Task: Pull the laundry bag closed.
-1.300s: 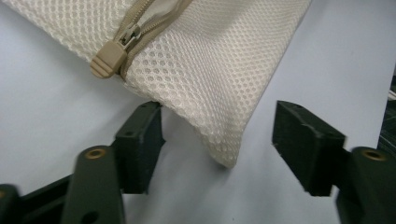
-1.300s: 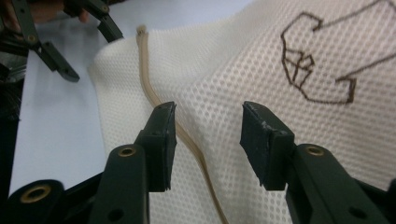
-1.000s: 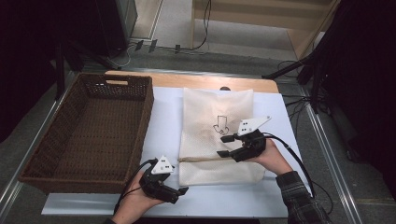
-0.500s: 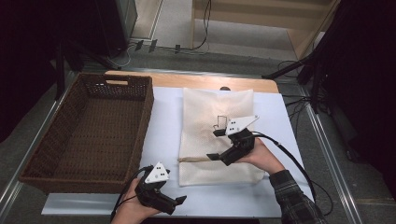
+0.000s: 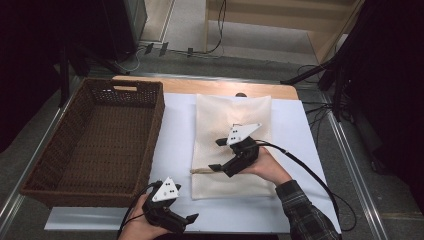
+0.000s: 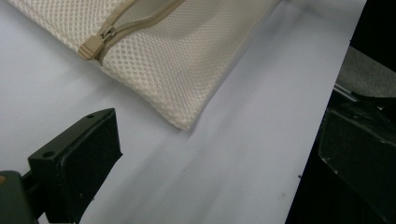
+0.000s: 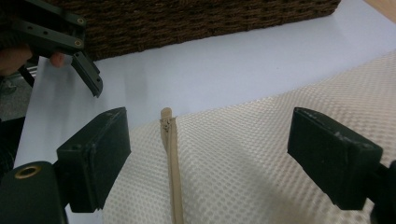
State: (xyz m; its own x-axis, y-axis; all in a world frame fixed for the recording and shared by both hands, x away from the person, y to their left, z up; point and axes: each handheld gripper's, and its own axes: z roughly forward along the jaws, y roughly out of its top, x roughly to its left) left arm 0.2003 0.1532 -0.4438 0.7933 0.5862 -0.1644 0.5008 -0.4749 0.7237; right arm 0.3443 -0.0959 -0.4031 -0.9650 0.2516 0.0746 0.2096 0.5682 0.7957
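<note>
A cream mesh bag (image 5: 232, 115) lies flat on the white sheet (image 5: 175, 130), its tan zipper (image 7: 171, 154) running across near the front end. My right gripper (image 5: 218, 155) hovers over the bag's left edge. It is open; its jaws opened wide and have just come in slightly, and they straddle the zipper's end (image 7: 165, 115) without touching it. My left gripper (image 5: 186, 220) sits at the sheet's front edge, open and empty, its jaws having just been opening. In the left gripper view the bag's corner (image 6: 184, 119) and the zipper pull (image 6: 95, 43) lie ahead of the left gripper (image 6: 217, 158).
A large brown wicker basket (image 5: 55, 165) stands on the left, hard against the sheet. The table's wooden edge (image 5: 225, 87) shows behind the bag. A black cable (image 5: 315, 175) trails right from the right gripper. The sheet ends at a dark drop-off (image 6: 369, 28).
The right gripper has slid left across the bag to the zipper's end and its jaws stand wider. The left gripper has barely shifted.
</note>
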